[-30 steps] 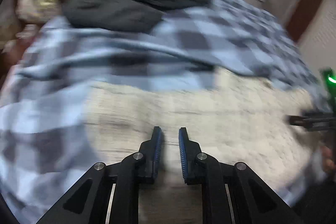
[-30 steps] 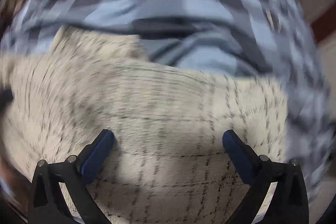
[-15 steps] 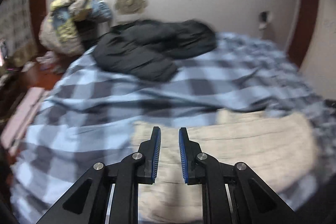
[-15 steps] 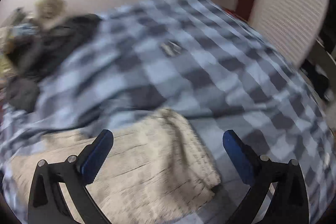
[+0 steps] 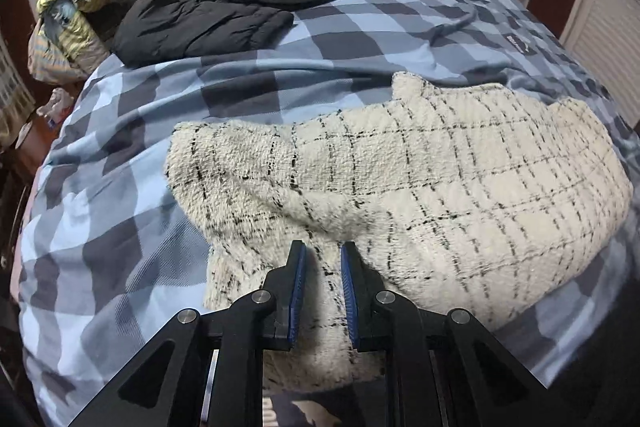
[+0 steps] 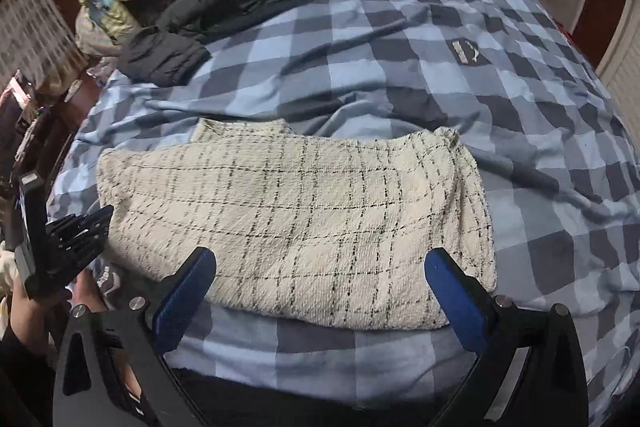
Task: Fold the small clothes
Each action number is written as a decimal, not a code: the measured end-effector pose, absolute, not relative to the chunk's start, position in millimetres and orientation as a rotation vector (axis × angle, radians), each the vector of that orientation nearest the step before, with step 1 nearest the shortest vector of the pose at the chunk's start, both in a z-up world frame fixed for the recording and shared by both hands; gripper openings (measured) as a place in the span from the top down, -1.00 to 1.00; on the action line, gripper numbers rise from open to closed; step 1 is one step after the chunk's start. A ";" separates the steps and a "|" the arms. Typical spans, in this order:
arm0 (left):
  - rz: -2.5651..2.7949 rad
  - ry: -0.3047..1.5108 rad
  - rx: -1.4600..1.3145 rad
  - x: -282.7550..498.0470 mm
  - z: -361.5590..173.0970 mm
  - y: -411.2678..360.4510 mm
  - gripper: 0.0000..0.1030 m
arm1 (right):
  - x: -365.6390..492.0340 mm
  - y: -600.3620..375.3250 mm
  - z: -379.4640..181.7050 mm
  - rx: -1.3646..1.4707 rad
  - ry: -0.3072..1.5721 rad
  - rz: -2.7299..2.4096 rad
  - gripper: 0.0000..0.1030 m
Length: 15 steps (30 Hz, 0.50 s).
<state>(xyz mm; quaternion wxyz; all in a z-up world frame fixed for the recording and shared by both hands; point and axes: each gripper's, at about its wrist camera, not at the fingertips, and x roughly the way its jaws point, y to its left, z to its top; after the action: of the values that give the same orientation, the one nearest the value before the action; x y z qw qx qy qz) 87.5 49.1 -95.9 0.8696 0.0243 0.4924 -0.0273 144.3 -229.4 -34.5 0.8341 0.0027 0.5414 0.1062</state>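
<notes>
Now both views are sharp and pulled back from the bed, where half a second ago they were blurred and a second ago they looked closely down on the fabric. The cream fleece garment with thin black check lines (image 6: 296,223) lies on the blue-and-grey checked bedspread (image 6: 400,67) near the front edge of the bed, roughly rectangular in the right wrist view. That suggests a fold has just been laid down and the hands have drawn off to look it over.

The left gripper (image 5: 322,285) has its blue-padded fingers (image 5: 298,291) nearly together, with a narrow gap; fleece shows in that gap, and the cloth rises in a ridge toward the tips, so it seems to pinch a fold of the garment's near-left part. The right gripper (image 6: 320,297) is spread wide, hovering just above the near edge, holding nothing. The left corner looks bunched and probably needs smoothing.

A black puffy jacket (image 5: 224,7) lies well apart at the far side.
</notes>
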 end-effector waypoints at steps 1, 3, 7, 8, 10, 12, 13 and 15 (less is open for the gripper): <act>-0.076 1.018 0.066 85.9 -95.1 49.0 0.68 | 146.9 -226.8 -38.1 0.005 1.165 0.217 -0.98; -0.082 1.018 0.084 85.0 -92.1 50.4 0.68 | 146.3 -220.4 -38.7 -0.010 1.200 0.215 -0.98; -0.061 1.025 0.010 83.2 -75.9 56.3 0.68 | 135.7 -212.3 -30.3 -0.041 1.213 0.226 -0.98; -0.079 1.005 -0.011 79.5 -70.8 58.4 0.68 | 133.3 -212.0 -29.3 -0.046 1.211 0.227 -0.98; -0.105 0.954 -0.059 72.2 -58.0 64.4 0.68 | 130.7 -212.3 -28.2 -0.049 1.209 0.221 -0.98; -0.142 0.914 -0.129 66.2 -46.9 71.4 0.68 | 129.2 -213.1 -27.5 -0.049 1.210 0.217 -0.98; -0.173 0.903 -0.174 64.8 -43.5 74.2 0.68 | 129.0 -213.6 -27.4 -0.048 1.212 0.213 -0.98; -0.270 0.907 -0.316 65.5 -37.4 80.3 0.68 | 128.9 -214.7 -27.4 -0.044 1.218 0.210 -0.98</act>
<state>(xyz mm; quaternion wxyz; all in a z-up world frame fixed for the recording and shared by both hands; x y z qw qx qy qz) 65.5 80.3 -37.4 0.8781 -0.1517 0.4349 -0.1296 128.9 -214.7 -27.4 0.8149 -0.0207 0.5709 0.0984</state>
